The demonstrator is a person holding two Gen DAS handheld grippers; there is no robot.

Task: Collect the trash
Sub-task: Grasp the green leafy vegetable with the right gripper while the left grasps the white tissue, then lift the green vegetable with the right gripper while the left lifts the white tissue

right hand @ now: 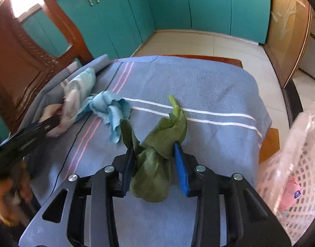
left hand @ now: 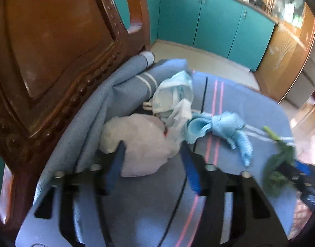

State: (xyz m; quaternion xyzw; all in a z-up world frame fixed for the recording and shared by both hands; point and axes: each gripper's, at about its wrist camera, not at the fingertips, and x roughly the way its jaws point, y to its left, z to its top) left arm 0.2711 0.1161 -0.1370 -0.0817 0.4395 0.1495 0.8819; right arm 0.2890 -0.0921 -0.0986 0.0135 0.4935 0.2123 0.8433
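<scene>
Two grippers work over the blue striped towel (right hand: 198, 86). Left gripper (left hand: 151, 156) is clamped on the crumpled white plastic bag (left hand: 141, 142) near the wooden chair (left hand: 54, 41). Right gripper (right hand: 153, 162) pinches the wilted green leaf (right hand: 157, 158) beside the lined white basket (right hand: 297, 164).

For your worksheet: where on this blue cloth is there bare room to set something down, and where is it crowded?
Free: the blue cloth beyond the white stripes, toward the far edge. Crowded: the chair side, with white bag, blue rag and green leaf.
</scene>
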